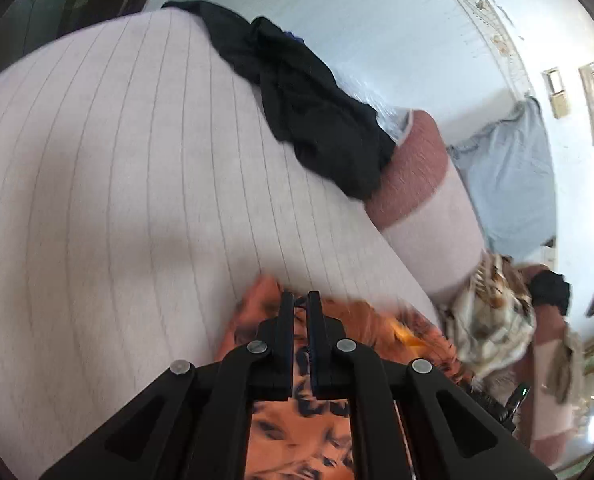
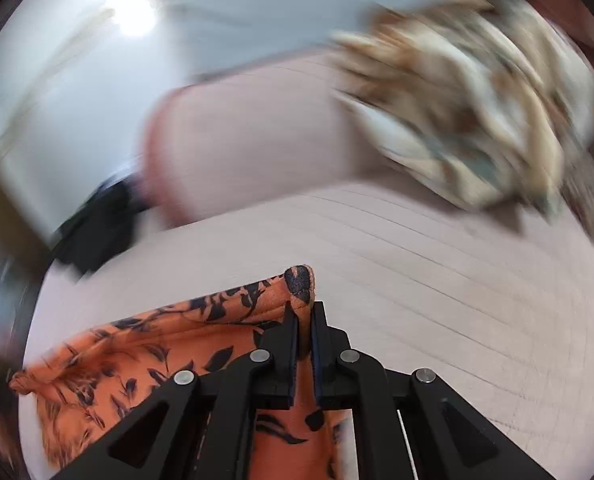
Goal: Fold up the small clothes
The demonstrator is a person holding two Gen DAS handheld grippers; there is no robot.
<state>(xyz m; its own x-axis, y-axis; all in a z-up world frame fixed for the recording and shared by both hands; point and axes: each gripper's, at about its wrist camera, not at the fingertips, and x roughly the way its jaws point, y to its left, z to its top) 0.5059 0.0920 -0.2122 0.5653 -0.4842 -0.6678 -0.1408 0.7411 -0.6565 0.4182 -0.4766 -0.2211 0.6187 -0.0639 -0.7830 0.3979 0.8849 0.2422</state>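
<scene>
while both tongs are clenched on the orange floral garment (image 2: 169,344), your left gripper (image 1: 301,300) and right gripper (image 2: 305,312) each pinching an edge, it hangs just above the striped bed cover (image 1: 117,160), well apart from the black garment (image 1: 317,120) at the far edge. keep the held edge taut and level, then lower it evenly onto the cover so the fold lands square.

Orange garment (image 2: 145,344) with dark leaf print; black garment (image 1: 313,108); pale pink bedcover (image 1: 97,160) (thin-striped).
</scene>
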